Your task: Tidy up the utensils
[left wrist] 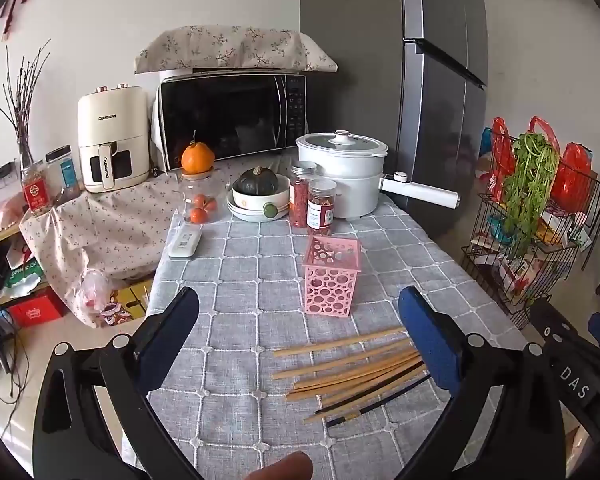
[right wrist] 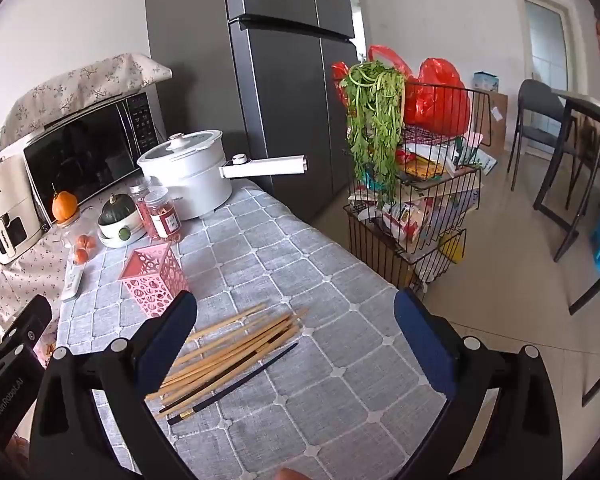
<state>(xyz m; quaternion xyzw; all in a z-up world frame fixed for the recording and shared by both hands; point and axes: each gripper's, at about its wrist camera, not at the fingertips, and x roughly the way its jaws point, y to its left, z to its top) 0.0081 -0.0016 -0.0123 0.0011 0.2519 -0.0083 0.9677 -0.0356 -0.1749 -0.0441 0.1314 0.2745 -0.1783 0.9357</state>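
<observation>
One pink holder (left wrist: 331, 278); about ten wooden chopsticks (left wrist: 352, 368); one black pair (left wrist: 380, 406).

The left gripper (left wrist: 298, 332) hangs over the counter (left wrist: 236, 360), fingers (left wrist: 172, 332) spread wide and empty. Chopsticks (left wrist: 348, 372) lie touching behind the right finger; the pink holder (left wrist: 330, 276) stands beyond the fingertips.

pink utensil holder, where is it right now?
The pink utensil holder stands upright mid-table on the grey checked tablecloth, just beyond the loose chopsticks and in front of the two red-filled jars.
</observation>
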